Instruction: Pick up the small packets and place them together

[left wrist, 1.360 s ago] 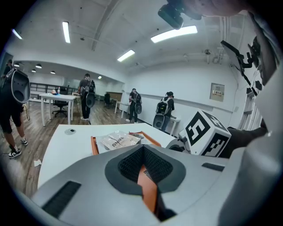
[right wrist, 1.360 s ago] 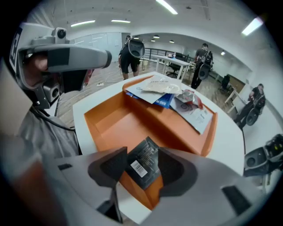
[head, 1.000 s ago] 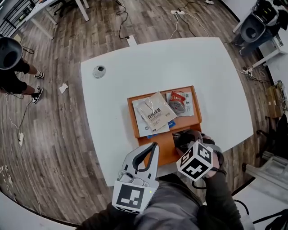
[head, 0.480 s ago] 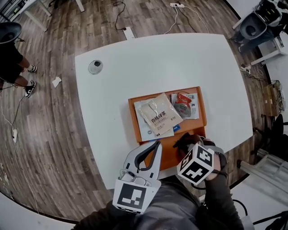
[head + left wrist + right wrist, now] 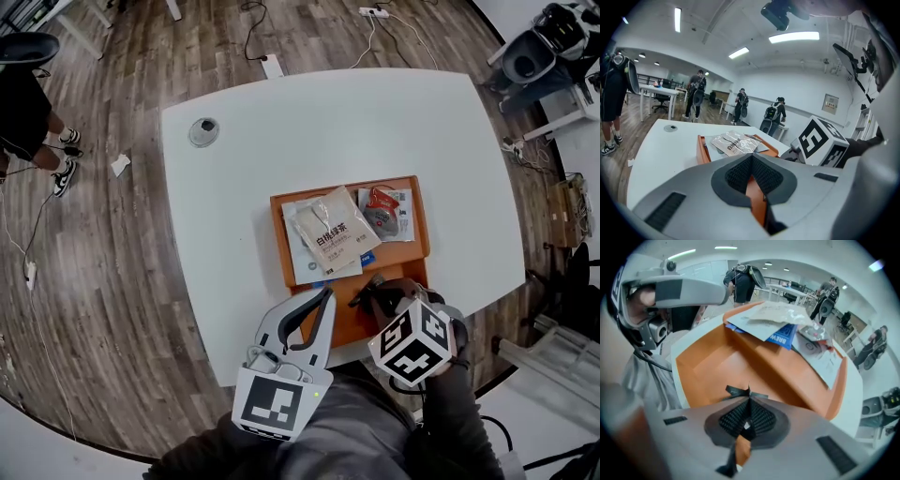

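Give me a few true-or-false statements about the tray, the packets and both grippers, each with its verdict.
1. The orange tray rests on the white table. True.
2. The left gripper holds a packet. False: its fingers meet with nothing between them.
3. The right gripper hangs open over the tray. False: its fingers have just closed and now pinch a thin dark packet.
4. A beige packet lies on top of the pile in the tray. True.
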{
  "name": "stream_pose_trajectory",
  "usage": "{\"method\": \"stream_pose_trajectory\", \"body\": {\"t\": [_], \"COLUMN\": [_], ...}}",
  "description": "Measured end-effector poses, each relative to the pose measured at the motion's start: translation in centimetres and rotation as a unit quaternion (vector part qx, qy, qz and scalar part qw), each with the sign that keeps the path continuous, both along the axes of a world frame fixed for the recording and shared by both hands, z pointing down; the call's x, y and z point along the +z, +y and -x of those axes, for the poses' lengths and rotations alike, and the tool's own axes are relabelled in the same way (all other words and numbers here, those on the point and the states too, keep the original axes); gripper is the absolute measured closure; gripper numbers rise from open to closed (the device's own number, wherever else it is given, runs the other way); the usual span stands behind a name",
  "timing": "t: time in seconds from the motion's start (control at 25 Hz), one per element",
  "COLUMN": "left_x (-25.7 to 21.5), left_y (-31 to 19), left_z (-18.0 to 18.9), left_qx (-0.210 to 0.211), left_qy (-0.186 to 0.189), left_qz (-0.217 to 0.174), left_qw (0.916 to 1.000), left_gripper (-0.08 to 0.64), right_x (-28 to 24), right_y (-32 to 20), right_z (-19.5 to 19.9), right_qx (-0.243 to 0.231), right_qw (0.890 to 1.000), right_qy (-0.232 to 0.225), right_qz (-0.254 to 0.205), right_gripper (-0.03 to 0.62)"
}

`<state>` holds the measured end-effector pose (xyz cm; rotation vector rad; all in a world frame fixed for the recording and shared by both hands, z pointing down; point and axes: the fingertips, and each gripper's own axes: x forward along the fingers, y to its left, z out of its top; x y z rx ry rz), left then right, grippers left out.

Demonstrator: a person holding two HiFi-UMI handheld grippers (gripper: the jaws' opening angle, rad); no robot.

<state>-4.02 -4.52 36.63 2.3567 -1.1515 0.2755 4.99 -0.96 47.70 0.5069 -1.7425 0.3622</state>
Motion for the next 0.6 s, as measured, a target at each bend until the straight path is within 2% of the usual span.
{"method": "stream_pose_trajectory", "body": {"t": [0.12, 0.28, 0.4, 0.6], "left_x": [-0.8, -3.1, -4.9, -6.0], "left_y": [1.1, 2.1, 3.3, 5.2], "left_z": [-0.1, -0.9, -1.9, -3.6], "left_qx": [-0.010, -0.019, -0.021, -0.008], "left_qy": [-0.008, -0.021, -0.029, -0.042], "left_qz": [-0.004, -0.032, -0.053, -0.066], "left_qw": [0.9999, 0.9991, 0.9979, 0.9969], "left_gripper": [0.563, 0.563, 0.563, 0.563], "right_x": [-2.3, -6.1, -8.2, -9.1], "right_y": [0.3, 0.3, 0.6, 1.2], "right_z": [0.6, 0.4, -0.2, -0.8], "right_qx": [-0.002, -0.003, -0.008, -0.013], "right_qw": [0.999, 0.994, 0.990, 0.986], "right_qy": [-0.038, -0.077, -0.091, -0.103], "right_qz": [-0.029, -0.081, -0.109, -0.130], "right_gripper": [0.586, 0.586, 0.586, 0.586]}}
